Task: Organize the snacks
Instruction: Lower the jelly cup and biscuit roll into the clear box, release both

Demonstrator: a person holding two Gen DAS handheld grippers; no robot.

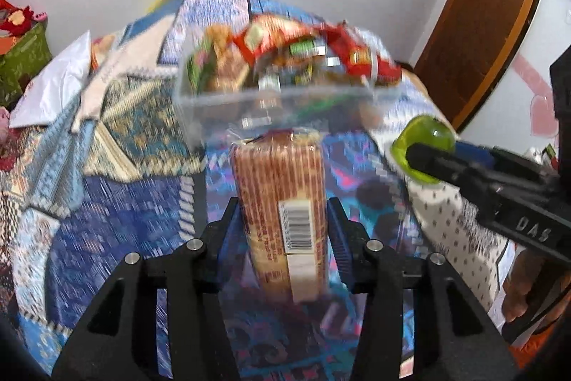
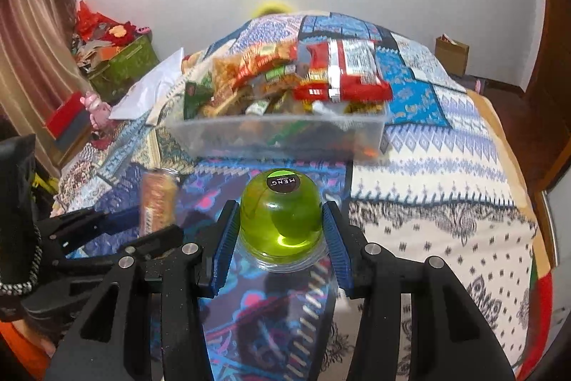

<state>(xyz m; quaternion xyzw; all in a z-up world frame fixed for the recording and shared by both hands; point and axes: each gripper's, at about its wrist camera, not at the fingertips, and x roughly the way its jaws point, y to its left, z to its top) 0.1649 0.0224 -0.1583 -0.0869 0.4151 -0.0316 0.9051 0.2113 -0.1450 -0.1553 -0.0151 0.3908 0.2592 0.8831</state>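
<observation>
My left gripper is shut on a long pack of wafer biscuits with a barcode label, held above the bed. It also shows in the right wrist view. My right gripper is shut on a green jelly cup with a black round label; the cup shows at the right of the left wrist view. A clear plastic bin heaped with snack packets stands on the bed ahead of both grippers, also seen in the left wrist view.
The bed has a patterned patchwork cover. A white pillow lies at the left. A green box of toys stands by the wall at the left. A brown door is at the right.
</observation>
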